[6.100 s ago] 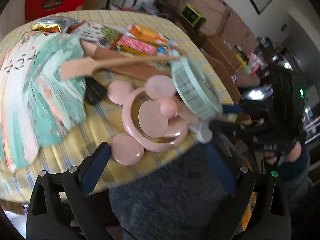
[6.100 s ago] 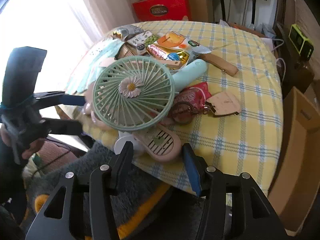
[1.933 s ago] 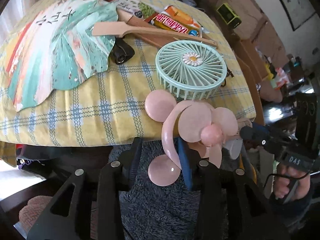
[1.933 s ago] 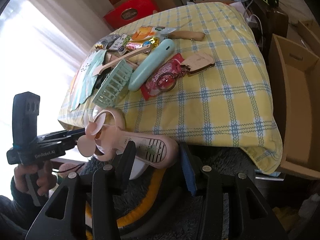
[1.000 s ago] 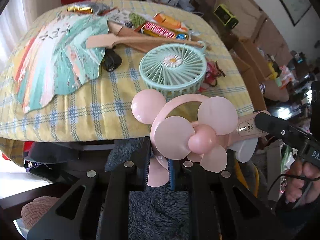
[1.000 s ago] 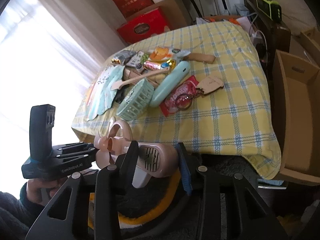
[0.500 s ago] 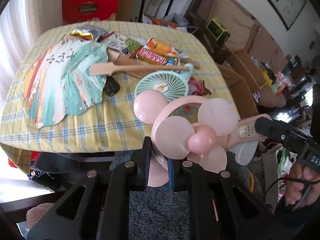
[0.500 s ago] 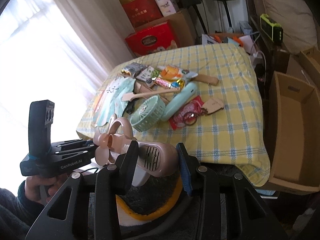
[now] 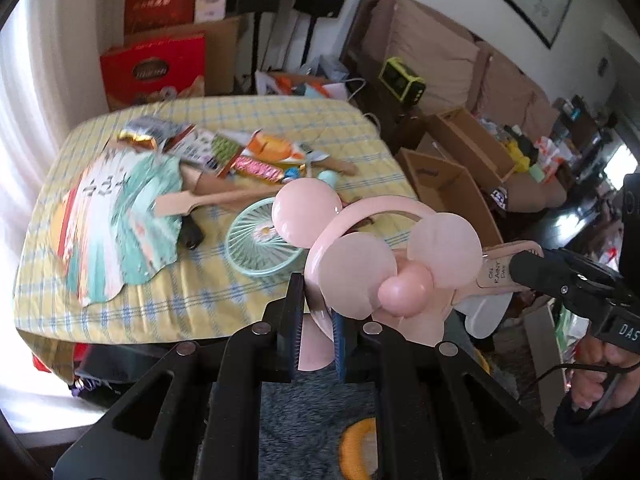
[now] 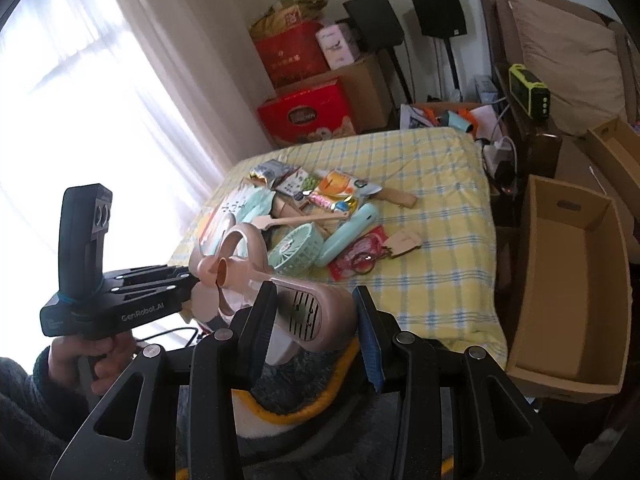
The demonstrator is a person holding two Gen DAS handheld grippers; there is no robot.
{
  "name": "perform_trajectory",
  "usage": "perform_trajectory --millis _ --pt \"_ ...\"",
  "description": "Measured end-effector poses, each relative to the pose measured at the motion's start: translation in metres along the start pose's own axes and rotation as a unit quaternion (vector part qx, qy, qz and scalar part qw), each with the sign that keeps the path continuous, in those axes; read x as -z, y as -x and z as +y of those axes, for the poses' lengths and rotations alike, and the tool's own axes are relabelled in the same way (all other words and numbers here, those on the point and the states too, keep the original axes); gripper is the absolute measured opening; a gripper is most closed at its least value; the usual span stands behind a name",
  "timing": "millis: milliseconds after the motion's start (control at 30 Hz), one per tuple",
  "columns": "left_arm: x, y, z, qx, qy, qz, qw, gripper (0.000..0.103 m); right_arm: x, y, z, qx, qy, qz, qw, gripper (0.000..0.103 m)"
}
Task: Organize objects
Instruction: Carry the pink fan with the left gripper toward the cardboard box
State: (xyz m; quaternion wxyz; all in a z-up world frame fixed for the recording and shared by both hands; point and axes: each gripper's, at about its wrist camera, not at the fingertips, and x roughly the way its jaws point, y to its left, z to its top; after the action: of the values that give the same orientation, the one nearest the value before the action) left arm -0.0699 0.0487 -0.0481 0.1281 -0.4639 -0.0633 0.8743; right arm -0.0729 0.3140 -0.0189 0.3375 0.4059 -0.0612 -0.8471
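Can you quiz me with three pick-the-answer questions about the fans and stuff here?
1. Where is the pink fan?
A. Lying on the bed
B. Held up in the air by both grippers
C. Inside the cardboard box

2. What colour is the fan lying on the checked blanket?
A. Red
B. Black
C. Mint green

3. How is the cardboard box beside the bed?
A. Open and empty
B. Taped shut
C. Full of toys

Answers:
1. B: the left gripper pinches its ring, the right gripper grips its handle.
2. C: the mint green fan lies among the snacks.
3. A: its bare inside shows.
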Motion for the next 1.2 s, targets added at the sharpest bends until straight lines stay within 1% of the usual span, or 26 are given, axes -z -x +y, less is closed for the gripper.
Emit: perform_trajectory --millis 133,233,333,500,600,900,1200 --pt "0.0 -0.003 -0.017 0.005 -0.013 -0.002 0.9999 0.01 0.01 0.016 -0.011 -0.001 -0.002 -0.01 1.0 0.04" --pt "0.0 -0.005 -0.031 -0.005 -0.032 -0.001 0.9995 0.01 0.018 0.024 -0.02 -0.001 -0.012 -0.02 1.0 0.04" --pt "0.0 -0.003 -0.045 -0.013 -0.05 -0.005 0.9987 0.01 0.027 0.032 -0.029 -0.01 -0.028 -0.03 0.999 0.04" --pt "-0.001 -0.001 -0.064 -0.021 -0.068 -0.014 0.9974 0.01 0.037 0.046 -0.042 -0.021 -0.044 -0.052 0.997 0.04" --pt "-0.002 -0.003 -0.075 -0.026 -0.07 -0.02 0.997 0.009 0.046 0.055 -0.051 -0.025 -0.053 -0.069 0.996 0.039" --pt "-0.003 -0.011 -0.106 -0.019 -0.085 -0.024 0.9959 0.009 0.056 0.078 -0.074 -0.02 -0.064 -0.088 0.994 0.039" --pt "-0.005 -0.007 -0.121 -0.017 -0.092 -0.038 0.9949 0.009 0.059 0.095 -0.084 -0.012 -0.07 -0.104 0.992 0.039"
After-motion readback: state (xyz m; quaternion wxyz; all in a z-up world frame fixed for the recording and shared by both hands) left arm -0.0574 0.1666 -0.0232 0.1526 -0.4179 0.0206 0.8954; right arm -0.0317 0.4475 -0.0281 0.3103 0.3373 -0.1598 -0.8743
